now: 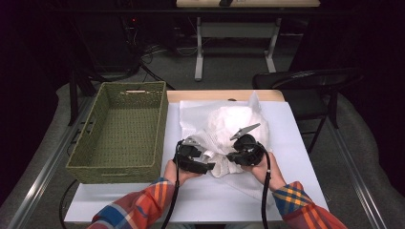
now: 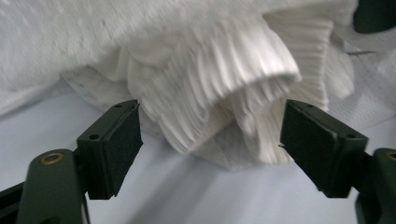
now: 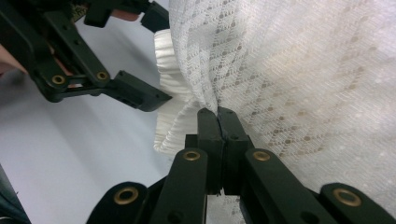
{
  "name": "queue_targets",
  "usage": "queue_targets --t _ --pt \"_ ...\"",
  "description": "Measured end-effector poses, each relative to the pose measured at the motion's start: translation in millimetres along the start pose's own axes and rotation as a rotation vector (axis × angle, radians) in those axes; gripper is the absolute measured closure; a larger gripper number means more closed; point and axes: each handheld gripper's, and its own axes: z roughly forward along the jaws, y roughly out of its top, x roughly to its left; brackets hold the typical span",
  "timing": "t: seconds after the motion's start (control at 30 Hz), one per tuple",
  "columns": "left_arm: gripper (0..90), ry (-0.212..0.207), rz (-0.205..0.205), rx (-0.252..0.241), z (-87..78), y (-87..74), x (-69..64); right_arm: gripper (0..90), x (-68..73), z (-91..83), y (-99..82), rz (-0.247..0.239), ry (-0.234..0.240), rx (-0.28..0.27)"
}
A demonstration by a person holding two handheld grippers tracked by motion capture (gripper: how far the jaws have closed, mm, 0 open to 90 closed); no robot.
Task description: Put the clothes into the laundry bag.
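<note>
I'm working in what looks like a lab or recording room rather than a home — the surroundings are dark and bare, with only the table lit. The table (image 1: pixel 286 143) carries a plain white sheet over a wooden top, and metal rails (image 1: pixel 43 167) run along both sides of it on a grey carpeted floor. Behind it I see a bundle of loose black cables (image 1: pixel 143 57) trailing across the floor toward dark equipment with a small red light — the sort of wiring a test setup has. A second desk on a white metal frame (image 1: pixel 200 45) stands farther back, and a black folding chair (image 1: pixel 310 81) sits to one side.
</note>
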Motion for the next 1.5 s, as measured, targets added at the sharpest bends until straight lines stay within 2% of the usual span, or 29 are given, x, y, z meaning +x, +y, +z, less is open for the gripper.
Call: queue_targets --t 0.13,0.17,0.2,0.23,0.27,0.33,0.37,0.47,0.53,0.6,0.63,0.67,0.73,0.77,0.9,1.03,1.07,1.13,1.17,1.2,1.23,1.33,1.4,1.43,1.5 --pt "22.7 -0.028 0.035 0.012 1.6 -2.8 -13.0 90.0 0.6 -0.2 0.5 -0.001 -0.003 0.002" --pt "28.2 -0.004 0.050 0.017 3.7 -2.0 -17.1 90.0 0.7 -0.3 0.6 -0.001 -0.004 0.001" --pt "38.0 0.010 0.067 0.016 6.1 -1.1 -19.4 90.0 0.8 -0.4 0.8 -0.004 -0.005 0.001" --pt "45.8 0.009 0.072 -0.002 8.7 -0.6 -20.2 90.0 0.8 -0.4 0.9 -0.007 -0.004 -0.002" --pt "54.9 0.027 0.074 -0.008 11.5 0.9 -20.3 90.0 1.2 -0.6 1.0 -0.006 -0.004 -0.003" --pt "71.6 0.021 0.058 -0.036 16.9 4.3 -17.6 90.0 2.4 -1.4 1.3 -0.010 -0.003 -0.007" --pt "77.5 0.015 0.036 -0.052 18.9 7.2 -15.6 90.0 3.4 -2.1 1.6 -0.008 0.000 -0.006" --pt "83.0 -0.011 -0.026 -0.105 23.9 20.3 -9.8 90.0 5.7 -5.3 3.0 -0.011 0.024 -0.020" --pt "83.2 -0.017 -0.051 -0.123 26.8 27.5 -8.1 90.0 7.8 -8.0 3.7 -0.011 0.038 -0.031" --pt "82.7 -0.012 -0.022 -0.105 31.0 30.1 -7.5 90.0 5.1 -5.8 2.8 -0.007 0.014 -0.015" --pt "81.3 -0.018 -0.024 -0.092 32.0 29.7 -6.6 90.0 2.1 -2.4 1.3 0.002 0.003 -0.004" --pt "78.0 -0.019 -0.011 -0.068 32.3 29.6 -6.2 90.0 0.0 1.3 -0.2 -0.005 -0.022 0.014" --pt "68.9 -0.008 -0.001 -0.052 30.6 28.6 -4.6 90.0 -2.4 5.8 -2.3 -0.002 -0.022 0.028" --pt "63.9 -0.019 -0.002 -0.044 28.7 27.8 -2.8 90.0 -1.9 6.6 -2.3 -0.012 -0.033 0.030" --pt "44.0 0.014 0.021 -0.016 16.8 21.2 -0.8 90.0 1.5 7.0 -0.7 -0.035 -0.052 0.035" --pt "35.8 0.034 0.025 -0.011 0.1 8.8 0.8 90.0 0.9 6.9 -1.1 -0.031 -0.050 0.034" --pt "34.8 0.026 0.020 -0.008 -3.9 6.5 2.0 90.0 1.1 7.1 -1.0 -0.031 -0.051 0.035" --pt "35.3 0.063 0.037 -0.002 -9.9 2.8 2.6 90.0 1.4 7.3 -0.5 -0.036 -0.052 0.036" --pt "35.9 0.065 0.042 0.014 -11.9 1.4 3.7 90.0 1.5 7.3 -0.3 -0.037 -0.052 0.035" --pt "36.9 0.091 0.042 0.021 -12.2 -0.2 4.2 90.0 1.7 7.3 -0.2 -0.035 -0.051 0.037" --pt "39.0 0.122 0.037 0.052 -11.9 -0.9 4.9 90.0 1.4 7.4 -0.1 -0.036 -0.051 0.037" --pt "44.3 0.154 0.008 0.053 -6.7 -2.5 7.8 90.0 1.9 7.4 0.1 -0.036 -0.051 0.036" --pt "47.0 0.161 -0.021 0.056 -0.7 -1.9 11.5 90.0 2.4 7.5 0.2 -0.033 -0.051 0.037" --pt "49.9 0.180 -0.031 0.065 3.3 -1.2 12.3 90.0 2.4 7.4 0.1 -0.033 -0.052 0.035" --pt "52.8 0.179 -0.051 0.065 11.3 0.4 14.6 90.0 2.5 7.1 0.0 -0.031 -0.051 0.036"
